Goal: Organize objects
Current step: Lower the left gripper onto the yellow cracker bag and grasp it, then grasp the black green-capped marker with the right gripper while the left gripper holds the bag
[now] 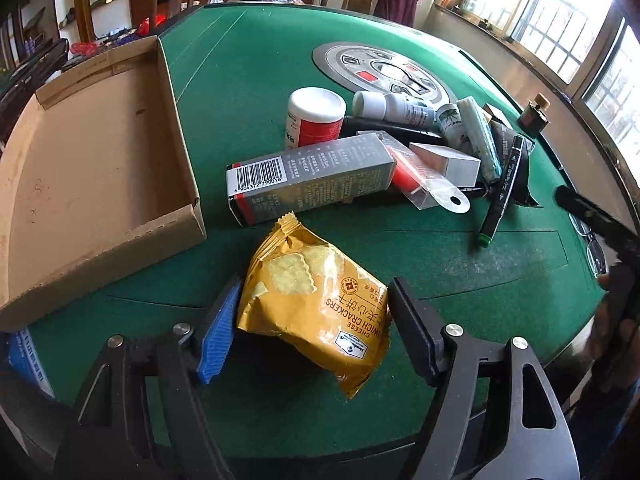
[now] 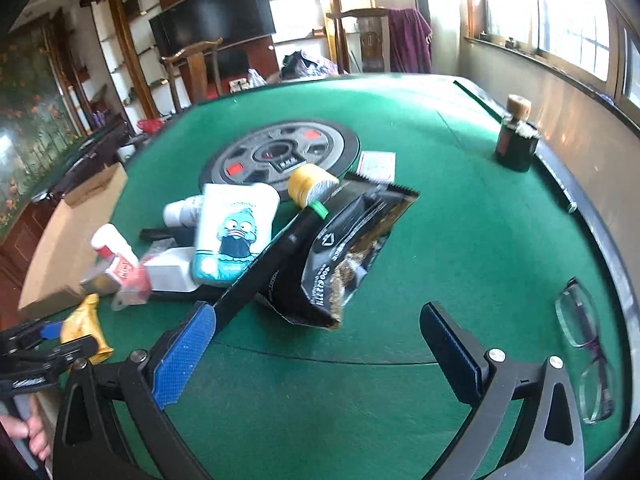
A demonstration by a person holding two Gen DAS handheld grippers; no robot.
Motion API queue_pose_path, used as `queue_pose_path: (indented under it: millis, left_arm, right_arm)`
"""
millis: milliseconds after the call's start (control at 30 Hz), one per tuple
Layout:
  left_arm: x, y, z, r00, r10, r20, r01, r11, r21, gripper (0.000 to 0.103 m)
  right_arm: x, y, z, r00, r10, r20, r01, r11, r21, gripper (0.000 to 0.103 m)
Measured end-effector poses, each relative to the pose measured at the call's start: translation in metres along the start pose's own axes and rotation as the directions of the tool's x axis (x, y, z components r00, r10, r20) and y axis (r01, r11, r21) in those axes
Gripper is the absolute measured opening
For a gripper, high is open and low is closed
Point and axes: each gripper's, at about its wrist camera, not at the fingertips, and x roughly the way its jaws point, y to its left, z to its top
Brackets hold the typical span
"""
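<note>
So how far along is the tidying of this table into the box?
Nothing looks done: the cardboard box shows nothing inside. In hand: the left gripper is shut on the yellow cracker packet. The right gripper is open. Left: the pile of bottles, boxes and markers, and the glasses.
</note>
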Motion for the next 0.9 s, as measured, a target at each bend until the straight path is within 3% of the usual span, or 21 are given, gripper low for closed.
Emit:
queue_pose_path:
  millis: [133, 300, 400, 533, 733, 800, 867, 900]
  left_arm:
    - [0.004, -0.005, -0.002, 0.999, 0.003, 0.037, -0.004, 1.000, 0.028, 0.072]
    - [0.000, -0.014, -0.004, 0.996, 0.027, 0.083, -0.036, 0.994, 0.104, 0.064]
    - [0.000, -0.015, -0.004, 0.996, 0.029, 0.084, -0.039, 0.993, 0.112, 0.064]
    - [0.002, -0.012, -0.003, 0.997, 0.013, 0.080, -0.021, 0.995, 0.100, 0.064]
    - [0.005, -0.013, -0.003, 0.997, 0.006, 0.081, -0.014, 0.995, 0.102, 0.065]
    - [0.006, -0.012, -0.003, 0.997, 0.002, 0.081, -0.010, 0.994, 0.105, 0.065]
    - [0.006, -0.012, -0.003, 0.997, -0.004, 0.081, -0.004, 0.995, 0.103, 0.066]
    - [0.007, -0.012, -0.003, 0.997, -0.006, 0.080, -0.002, 0.995, 0.104, 0.066]
  right_arm:
    - [-0.008, -0.026, 0.003, 1.000, -0.008, 0.029, 0.006, 0.998, 0.066, 0.098]
    - [0.001, -0.035, 0.003, 1.000, 0.019, -0.019, -0.017, 0.995, 0.103, 0.068]
    - [0.018, -0.043, 0.008, 0.991, 0.121, -0.065, -0.106, 0.974, 0.201, 0.068]
    - [0.039, -0.048, 0.015, 0.983, 0.149, -0.111, -0.115, 0.957, 0.266, 0.068]
    - [0.019, -0.021, 0.016, 0.980, 0.192, -0.050, -0.174, 0.954, 0.243, 0.068]
    - [0.012, -0.008, 0.014, 0.977, 0.210, -0.033, -0.199, 0.958, 0.207, 0.056]
    - [0.018, 0.004, 0.011, 0.967, 0.247, -0.067, -0.229, 0.951, 0.208, 0.055]
    - [0.023, 0.006, 0.009, 0.958, 0.274, -0.087, -0.250, 0.943, 0.221, 0.049]
